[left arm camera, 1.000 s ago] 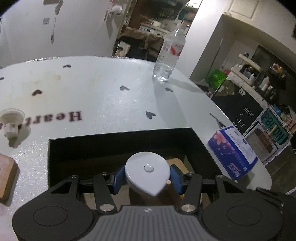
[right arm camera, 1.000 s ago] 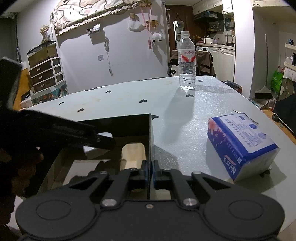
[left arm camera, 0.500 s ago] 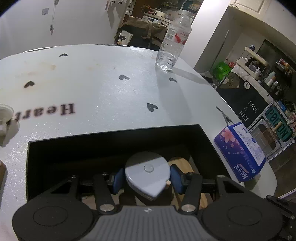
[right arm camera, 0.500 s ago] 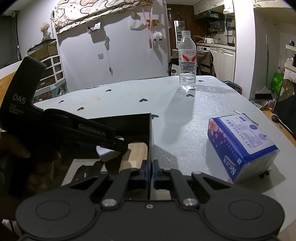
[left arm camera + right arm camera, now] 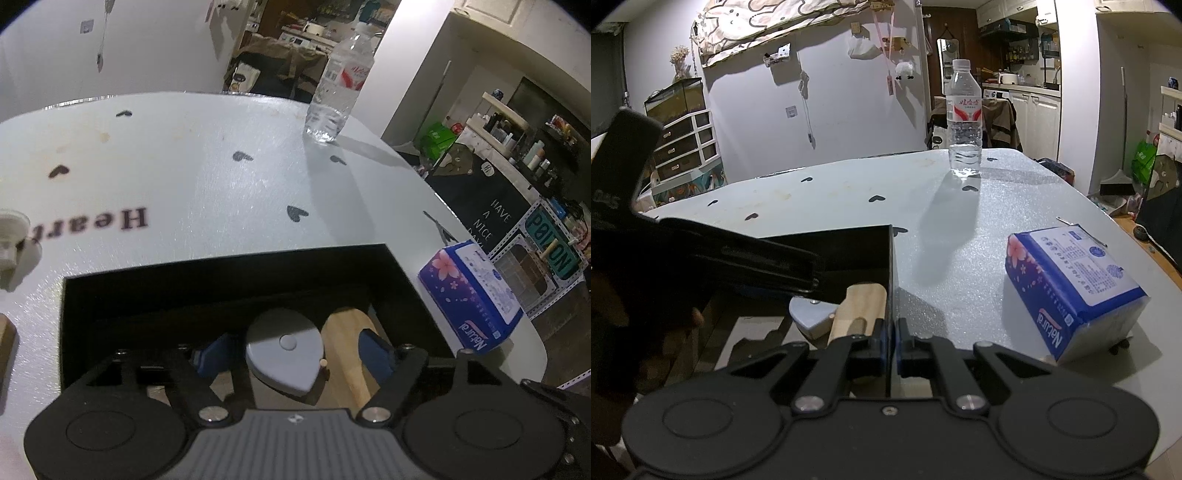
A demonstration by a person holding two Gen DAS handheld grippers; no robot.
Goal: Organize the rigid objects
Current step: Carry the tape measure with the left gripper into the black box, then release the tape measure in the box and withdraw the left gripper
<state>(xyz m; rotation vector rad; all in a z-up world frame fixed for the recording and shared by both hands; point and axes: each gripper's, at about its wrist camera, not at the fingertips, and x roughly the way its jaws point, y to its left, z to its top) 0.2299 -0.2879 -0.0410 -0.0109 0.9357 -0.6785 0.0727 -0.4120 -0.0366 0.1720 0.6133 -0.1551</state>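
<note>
A black open box (image 5: 221, 273) stands on the white table. Inside it a grey teardrop-shaped piece (image 5: 282, 347) lies partly on a wooden board (image 5: 347, 350). My left gripper (image 5: 293, 354) hangs over the box with its jaws opening. The blue pads (image 5: 373, 354) stand clear of the grey piece on both sides. My right gripper (image 5: 892, 343) is shut on the box's thin right wall (image 5: 891, 266). In the right wrist view the grey piece (image 5: 810, 314) and the board (image 5: 864, 306) show under the left tool's black body (image 5: 701, 258).
A clear water bottle (image 5: 338, 96) stands at the table's far side. A blue tissue pack (image 5: 1071, 288) lies right of the box near the table edge. A small white object (image 5: 9, 236) and a wooden block (image 5: 5, 343) sit at the left.
The left jaws have spread away from the grey teardrop piece, which has dropped lower into the box beside the board. The right gripper has stayed shut on the box wall.
</note>
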